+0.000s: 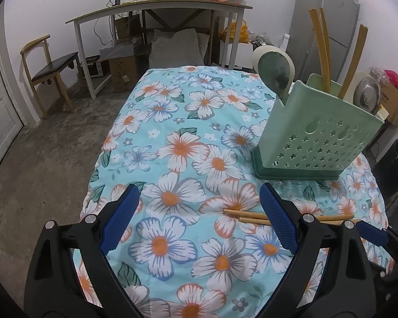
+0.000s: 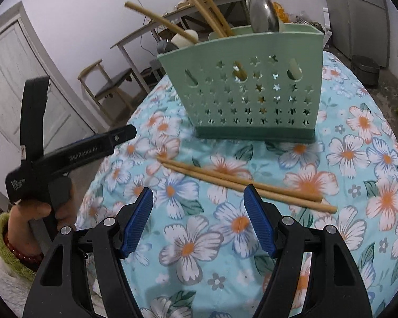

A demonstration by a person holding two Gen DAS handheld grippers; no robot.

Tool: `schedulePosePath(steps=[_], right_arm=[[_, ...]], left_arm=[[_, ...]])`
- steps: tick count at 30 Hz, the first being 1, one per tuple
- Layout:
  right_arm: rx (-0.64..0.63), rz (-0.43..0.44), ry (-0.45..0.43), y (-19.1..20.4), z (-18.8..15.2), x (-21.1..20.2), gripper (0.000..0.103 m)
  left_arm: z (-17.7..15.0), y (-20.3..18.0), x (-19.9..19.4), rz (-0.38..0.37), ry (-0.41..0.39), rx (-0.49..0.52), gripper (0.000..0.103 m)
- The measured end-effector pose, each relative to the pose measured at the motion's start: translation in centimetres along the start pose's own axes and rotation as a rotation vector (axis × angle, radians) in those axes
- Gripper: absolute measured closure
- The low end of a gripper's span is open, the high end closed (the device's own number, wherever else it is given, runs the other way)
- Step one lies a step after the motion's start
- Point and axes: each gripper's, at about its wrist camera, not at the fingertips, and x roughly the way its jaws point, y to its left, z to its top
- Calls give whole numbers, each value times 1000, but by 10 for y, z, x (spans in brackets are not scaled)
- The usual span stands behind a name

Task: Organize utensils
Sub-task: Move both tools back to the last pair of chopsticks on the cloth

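Note:
A pale green utensil holder with star cut-outs stands on the flowered tablecloth; it holds several bamboo chopsticks, a metal spoon and a pale ladle. Two loose bamboo chopsticks lie side by side on the cloth in front of it. My right gripper hovers open just short of the pair, nothing between its blue pads. In the left wrist view the holder is at the right and the same chopsticks run behind my right-hand finger. My left gripper is open and empty over the cloth.
A hand in a green cuff holds the left gripper's black body at the left of the right wrist view. Beyond the table are a wooden chair, a cluttered desk, a grey fridge and a dark bin.

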Motion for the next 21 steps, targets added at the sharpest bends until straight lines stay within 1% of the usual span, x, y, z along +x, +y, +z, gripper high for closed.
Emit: schedulePosePath(steps=[3, 12, 16, 21], right_arm=[[0, -3, 14, 0, -3, 1, 34], [-25, -52, 37, -4, -9, 8, 34], [-37, -69, 37, -5, -12, 9, 34], [-36, -76, 47, -10, -16, 10, 34]], left_arm=[[-2, -1, 3, 7, 10, 7, 15], [-9, -7, 13, 37, 17, 33, 15], [-16, -5, 13, 18, 8, 37, 15], [-27, -3, 9, -51, 6, 37, 15]])
